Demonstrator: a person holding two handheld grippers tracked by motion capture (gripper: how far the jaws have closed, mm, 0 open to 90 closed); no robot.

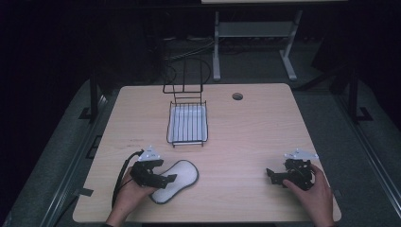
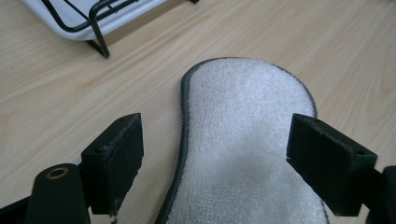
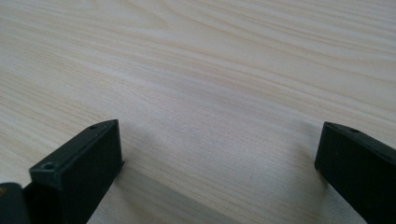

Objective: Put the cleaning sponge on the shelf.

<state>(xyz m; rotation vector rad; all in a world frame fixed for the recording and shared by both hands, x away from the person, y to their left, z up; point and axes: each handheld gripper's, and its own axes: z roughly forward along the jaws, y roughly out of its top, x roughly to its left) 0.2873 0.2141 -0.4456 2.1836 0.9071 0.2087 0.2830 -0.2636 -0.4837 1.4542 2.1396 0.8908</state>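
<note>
Nearest the person, the left gripper (image 1: pixel 163 178) stands over the near end of the white pad (image 1: pixel 176 179), jaws released and spread wide, with the pad lying flat on the bench (image 1: pixel 246 127) between them, ungripped. Its long axis runs away from the jaws, slanting toward the wire rack (image 1: pixel 187 124) farther back. Well apart on the other side, the right gripper (image 1: pixel 270 174) rests with jaws released over bare wood. Judged so, the left hand is plainly nearer the pad.
</note>
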